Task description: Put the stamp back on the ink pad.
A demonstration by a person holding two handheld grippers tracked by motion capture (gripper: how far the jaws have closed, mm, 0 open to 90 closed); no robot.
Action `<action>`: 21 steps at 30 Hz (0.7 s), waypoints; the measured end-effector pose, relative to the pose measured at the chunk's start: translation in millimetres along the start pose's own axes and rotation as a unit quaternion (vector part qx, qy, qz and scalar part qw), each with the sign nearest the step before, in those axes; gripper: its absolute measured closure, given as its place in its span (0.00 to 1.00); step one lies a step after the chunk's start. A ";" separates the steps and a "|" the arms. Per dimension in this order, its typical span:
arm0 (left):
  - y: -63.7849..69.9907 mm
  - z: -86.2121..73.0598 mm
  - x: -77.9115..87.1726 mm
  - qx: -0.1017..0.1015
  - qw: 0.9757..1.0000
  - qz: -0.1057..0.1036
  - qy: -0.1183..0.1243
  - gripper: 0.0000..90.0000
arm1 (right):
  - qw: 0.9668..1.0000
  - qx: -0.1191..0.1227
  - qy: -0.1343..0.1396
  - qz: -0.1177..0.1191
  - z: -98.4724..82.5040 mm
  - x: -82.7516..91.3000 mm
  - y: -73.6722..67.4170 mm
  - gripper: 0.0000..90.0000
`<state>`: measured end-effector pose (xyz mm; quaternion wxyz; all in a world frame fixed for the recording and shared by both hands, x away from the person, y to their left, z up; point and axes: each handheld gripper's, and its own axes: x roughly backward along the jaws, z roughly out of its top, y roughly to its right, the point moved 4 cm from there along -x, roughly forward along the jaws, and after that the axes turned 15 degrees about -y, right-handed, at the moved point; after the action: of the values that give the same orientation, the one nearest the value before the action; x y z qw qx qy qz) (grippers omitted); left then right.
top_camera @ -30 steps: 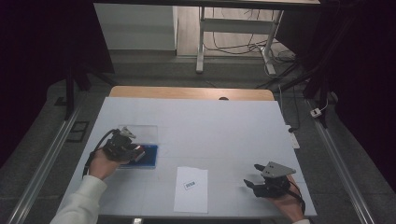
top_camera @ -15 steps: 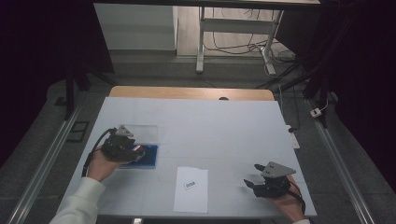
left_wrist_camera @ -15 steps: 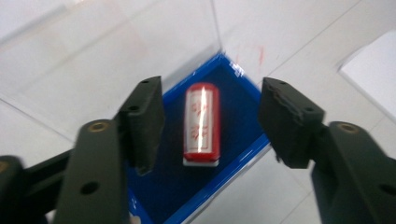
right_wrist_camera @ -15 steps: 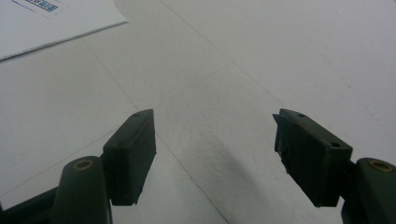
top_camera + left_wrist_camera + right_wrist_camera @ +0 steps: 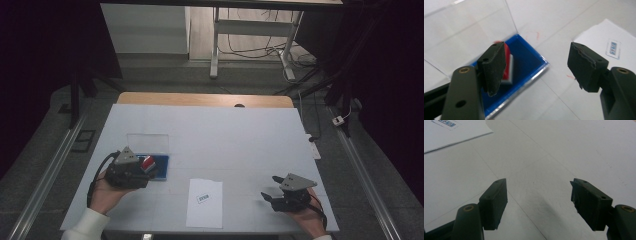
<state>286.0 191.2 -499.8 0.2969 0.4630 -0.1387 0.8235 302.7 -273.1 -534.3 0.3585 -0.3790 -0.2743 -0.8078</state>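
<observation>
The left claw point(image 5: 536, 65), its jaws just opened wide and empty, leaves the red stamp point(image 5: 507, 63) resting in the blue pad point(image 5: 529, 65), while the right claw point(image 5: 537, 203) waits wide on the worktop point(image 5: 225, 130) right of the paper point(image 5: 205, 202).

Red-white block point(image 5: 508, 65) half hidden behind tool pad; paper label point(image 5: 203, 198) print too small to read

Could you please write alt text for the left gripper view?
The left gripper hangs with open jaws above a blue tray holding a red and white block, its clear lid raised behind. A barcoded paper sheet lies on the white table.
</observation>
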 end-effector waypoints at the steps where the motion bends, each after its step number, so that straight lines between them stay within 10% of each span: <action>1: 2.2 -2.5 0.4 0.000 1.000 -0.003 0.002 0.34 | 1.000 -0.001 0.000 0.000 0.1 0.0 -0.3 0.32; 21: 38.9 -42.6 -18.9 -0.031 0.999 -0.017 0.004 0.34 | 1.000 0.004 0.008 -0.003 -3.6 4.3 1.4 0.32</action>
<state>240.5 175.3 -536.6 0.3260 0.4525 -0.1550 0.8155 300.3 -278.1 -532.6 0.3596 -0.3703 -0.2756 -0.8109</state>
